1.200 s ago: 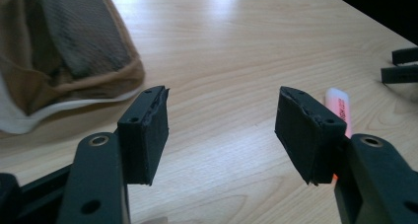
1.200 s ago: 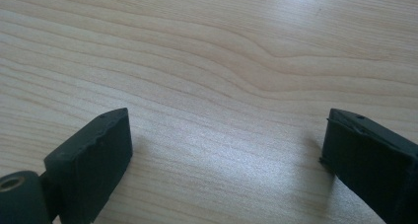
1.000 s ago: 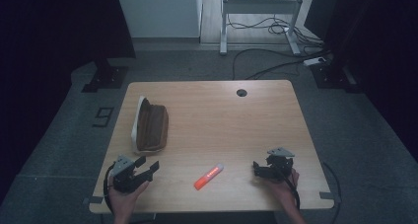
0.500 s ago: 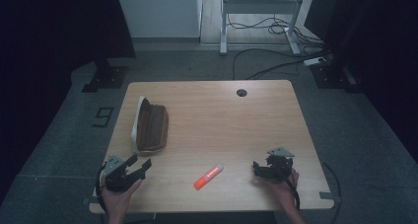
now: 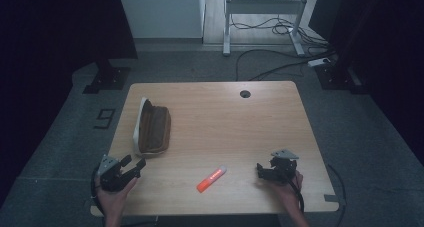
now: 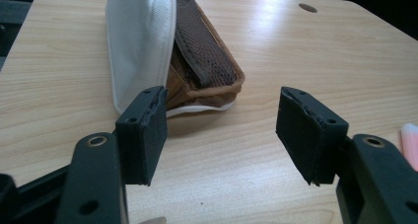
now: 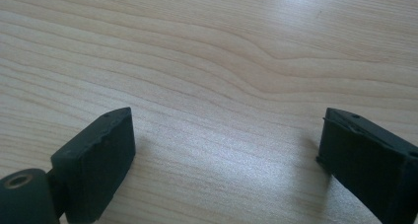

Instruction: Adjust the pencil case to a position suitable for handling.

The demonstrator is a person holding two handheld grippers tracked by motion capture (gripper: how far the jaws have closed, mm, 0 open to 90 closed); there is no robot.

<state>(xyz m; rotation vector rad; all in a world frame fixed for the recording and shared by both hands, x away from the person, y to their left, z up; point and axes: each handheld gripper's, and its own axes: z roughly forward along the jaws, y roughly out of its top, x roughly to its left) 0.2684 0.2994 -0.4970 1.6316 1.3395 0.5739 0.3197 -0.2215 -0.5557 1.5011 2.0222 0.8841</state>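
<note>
High view: pale wooden table (image 5: 215, 112) with rounded corners and a round cable hole (image 5: 244, 93) near its far edge, set on grey carpet. Brown mesh-and-fabric pencil case with a white lining flap (image 5: 151, 128) lying on the left half, long and soft-sided. Orange marker pen with a whitish cap (image 5: 211, 179), short and cylindrical, lying slantwise near the front edge, between the two hands and well apart from both. Left gripper (image 5: 131, 168) at the front left corner, just in front of the case's near end, jaws spread and empty. Right gripper (image 5: 262, 170) at the front right, grey three-cornered plate on top, nothing between it and the pen.

Left gripper view: two black, matte, blocky pads wide apart, gripping nothing; pencil case (image 6: 197, 56) directly ahead, coarse brown netting over tan fabric, smooth white flap standing up along one side; pen's pale tip (image 6: 409, 145) at the right edge.

Right gripper view: black pads wide apart over bare, fine-grained wood (image 7: 212, 71), empty.
</note>
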